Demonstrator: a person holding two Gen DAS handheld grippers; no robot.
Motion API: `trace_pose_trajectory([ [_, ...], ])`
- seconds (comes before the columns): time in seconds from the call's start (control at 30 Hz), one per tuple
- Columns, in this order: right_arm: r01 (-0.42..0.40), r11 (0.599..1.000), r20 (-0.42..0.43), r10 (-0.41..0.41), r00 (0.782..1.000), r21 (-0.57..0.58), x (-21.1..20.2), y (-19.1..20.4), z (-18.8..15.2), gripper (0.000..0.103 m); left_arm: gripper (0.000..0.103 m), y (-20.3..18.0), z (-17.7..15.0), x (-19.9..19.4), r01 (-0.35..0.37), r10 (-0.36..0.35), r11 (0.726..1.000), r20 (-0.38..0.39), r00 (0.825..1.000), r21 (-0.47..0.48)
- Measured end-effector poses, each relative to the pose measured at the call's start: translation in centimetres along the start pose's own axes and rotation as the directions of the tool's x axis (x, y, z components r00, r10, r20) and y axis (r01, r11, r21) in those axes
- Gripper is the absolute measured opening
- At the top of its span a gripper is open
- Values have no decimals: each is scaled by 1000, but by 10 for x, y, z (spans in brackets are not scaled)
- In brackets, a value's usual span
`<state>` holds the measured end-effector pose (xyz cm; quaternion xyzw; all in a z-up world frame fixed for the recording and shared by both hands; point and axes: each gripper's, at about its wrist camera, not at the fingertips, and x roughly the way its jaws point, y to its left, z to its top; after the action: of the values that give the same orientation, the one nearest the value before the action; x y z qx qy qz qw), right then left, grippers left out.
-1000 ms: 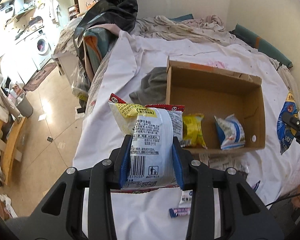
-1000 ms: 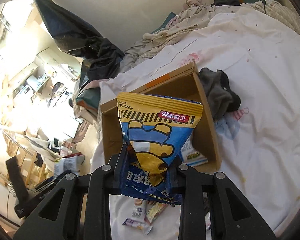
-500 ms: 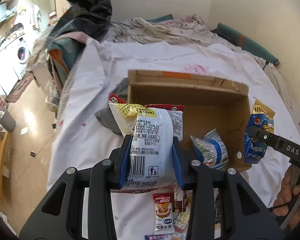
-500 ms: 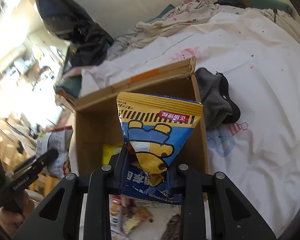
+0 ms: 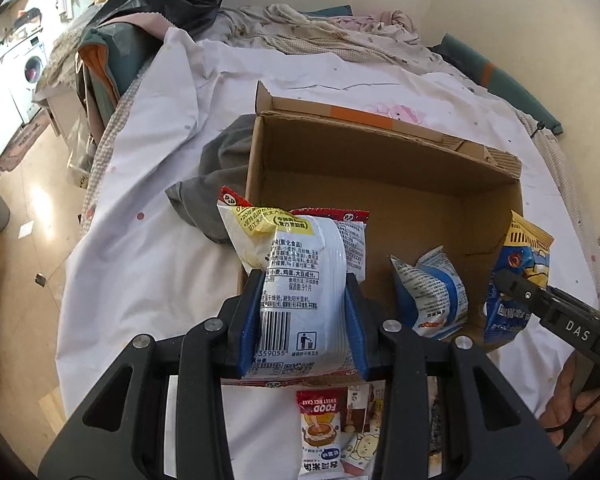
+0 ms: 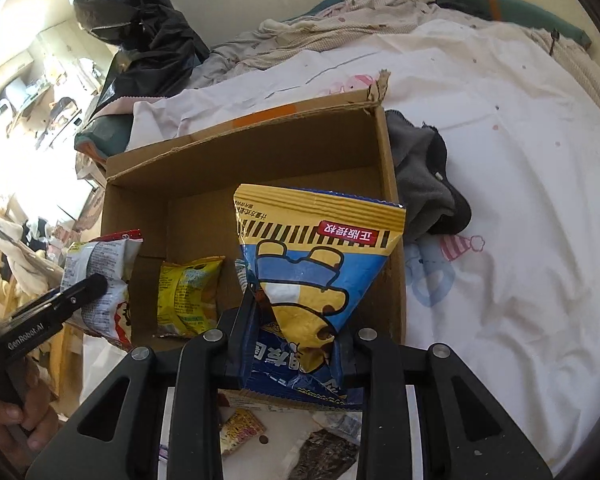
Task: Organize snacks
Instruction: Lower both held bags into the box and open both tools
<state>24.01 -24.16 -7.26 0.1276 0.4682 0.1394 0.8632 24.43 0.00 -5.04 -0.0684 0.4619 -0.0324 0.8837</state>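
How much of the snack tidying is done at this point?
Partly done. A yellow packet and a blue-white packet already lie in the cardboard box. The left gripper holds a white bag and the right gripper a blue-yellow bag, both at the box. Small packets remain on the sheet in front.

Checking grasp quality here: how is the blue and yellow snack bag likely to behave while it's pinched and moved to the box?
The blue and yellow snack bag looks puffy and light, so probably easy to carry. The right hand-held gripper crumples its lower part, suggesting soft film that may flop or twist. Its glossy surface could slip if the grip loosens over the cardboard box.
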Motion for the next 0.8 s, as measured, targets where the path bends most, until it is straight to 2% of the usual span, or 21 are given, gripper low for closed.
trace_pose_trajectory([
  [0.3, 30, 999, 8, -30, 1000, -22, 1, 3, -2, 34, 35, -8, -3, 3, 8, -7, 1000, -15, 1000, 28],
  [0.37, 11, 1000, 11, -11, 1000, 2, 1, 1, 0, 39, 35, -9, -3, 4, 13, -13, 1000, -18, 1000, 23],
  [0.4, 0, 1000, 14, 0, 1000, 11, 0, 0, 1, 50, 37, -10, -3, 5, 13, -12, 1000, -21, 1000, 26],
  [0.43, -13, 1000, 20, 12, 1000, 21, -2, 0, 2, 64, 49, -12, -4, 7, 16, -15, 999, -33, 999, 34],
  [0.47, -31, 999, 32, 30, 999, 33, -4, 0, 2, 70, 57, -13, -5, 9, 20, -18, 999, -43, 999, 40],
  [0.5, -37, 999, 47, 35, 998, 34, -7, 0, 3, 77, 70, -15, -5, 9, 23, -21, 999, -49, 999, 45],
  [0.53, -26, 999, 60, 24, 998, 31, -10, 0, 4, 78, 74, -16, -6, 7, 27, -26, 999, -40, 999, 46],
  [0.63, -44, 997, 77, 39, 996, 67, -15, -7, 6, 78, 82, -19, -5, 1, 34, -33, 998, -16, 999, 54],
  [0.8, -87, 984, 88, 74, 993, 156, -17, -24, 8, 78, 82, -18, -3, 0, 39, -39, 998, -9, 999, 39],
])
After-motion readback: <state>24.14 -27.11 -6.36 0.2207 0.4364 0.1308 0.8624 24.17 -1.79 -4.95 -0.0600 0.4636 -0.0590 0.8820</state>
